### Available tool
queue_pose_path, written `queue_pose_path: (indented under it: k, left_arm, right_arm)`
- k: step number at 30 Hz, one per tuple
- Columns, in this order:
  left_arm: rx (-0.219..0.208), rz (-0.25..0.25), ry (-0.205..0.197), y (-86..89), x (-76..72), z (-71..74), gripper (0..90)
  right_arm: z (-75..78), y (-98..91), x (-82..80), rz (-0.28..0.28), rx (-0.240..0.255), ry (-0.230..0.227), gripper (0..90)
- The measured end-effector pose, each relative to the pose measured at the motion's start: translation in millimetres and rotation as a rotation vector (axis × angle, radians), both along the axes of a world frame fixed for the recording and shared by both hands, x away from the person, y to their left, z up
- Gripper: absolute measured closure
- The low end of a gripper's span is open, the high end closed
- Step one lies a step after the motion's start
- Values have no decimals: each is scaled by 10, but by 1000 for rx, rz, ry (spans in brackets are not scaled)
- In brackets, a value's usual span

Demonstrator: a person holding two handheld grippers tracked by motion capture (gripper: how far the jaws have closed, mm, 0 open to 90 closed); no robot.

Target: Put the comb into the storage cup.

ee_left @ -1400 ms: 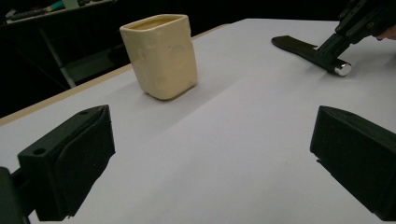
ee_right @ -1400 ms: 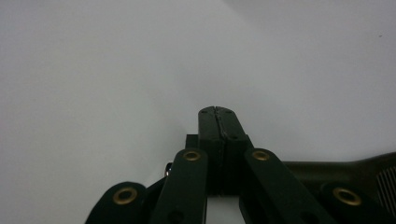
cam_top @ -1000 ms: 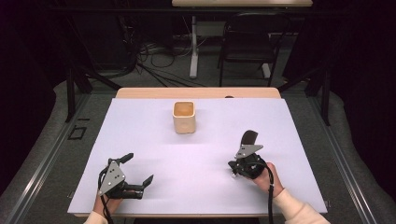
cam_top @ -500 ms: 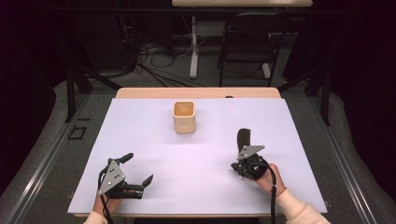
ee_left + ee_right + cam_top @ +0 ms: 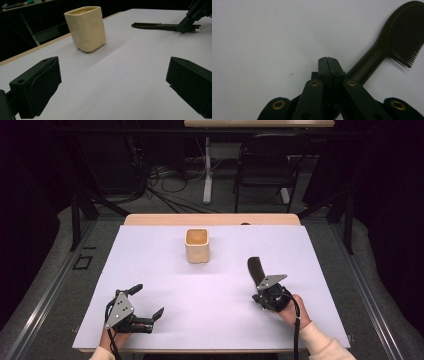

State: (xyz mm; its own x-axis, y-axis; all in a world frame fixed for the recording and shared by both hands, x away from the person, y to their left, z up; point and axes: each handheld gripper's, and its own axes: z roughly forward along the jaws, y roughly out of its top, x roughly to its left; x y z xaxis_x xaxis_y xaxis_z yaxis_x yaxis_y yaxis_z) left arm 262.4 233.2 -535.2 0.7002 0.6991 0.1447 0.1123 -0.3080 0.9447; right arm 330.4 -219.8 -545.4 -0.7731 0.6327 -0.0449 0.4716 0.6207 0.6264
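Observation:
A black comb (image 5: 255, 267) (image 5: 155, 25) (image 5: 402, 32) lies flat on the white sheet (image 5: 215, 285), right of centre, with its toothed head pointing away from the person. My right gripper (image 5: 261, 289) (image 5: 328, 60) is shut, its jaws meeting along a closed seam. The tips sit on top of the comb's handle, which runs out from under them. In the left gripper view the right gripper (image 5: 183, 26) comes down onto the handle's end. A cream square cup (image 5: 196, 245) (image 5: 86, 27) stands upright at the far middle. My left gripper (image 5: 149, 300) (image 5: 112, 87) is open near the front left, holding nothing.
The sheet covers a wooden table whose far edge (image 5: 210, 219) shows behind the cup. Beyond it are a dark chair (image 5: 265, 165), a table leg and loose cables on the floor. Black frame rails run along both sides.
The right gripper has turned slightly, and the comb's head has swung a little to the left with it. The left gripper and the cup have kept still.

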Motion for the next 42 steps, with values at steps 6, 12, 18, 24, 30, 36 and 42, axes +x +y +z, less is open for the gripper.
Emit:
queue_pose_path:
  k: [6,12,18,24,30,36,42]
  left_arm:
    - [0,6,-5,7,-3,5,0]
    - [5,1,-1,0,-1,3,0]
    - [3,10,-8,0,-6,9,1]
    - [5,8,-10,-2,-11,16,1]
    - [0,12,-9,2,-11,14,1]
    - [2,11,-10,-1,-8,15,1]
    - [1,15,-13,11,-7,16,1]
  right_arm:
    - [0,-40,15,-7,-12,7,897]
    - [5,-84,29,-17,-21,8,897]
    - [-1,-123,58,-39,-22,8,897]
    - [-11,-150,89,-51,-21,18,897]
    - [17,-171,92,-50,-23,24,897]
    - [8,-213,112,-72,-19,19,897]
    - [18,-246,148,-81,-19,23,895]
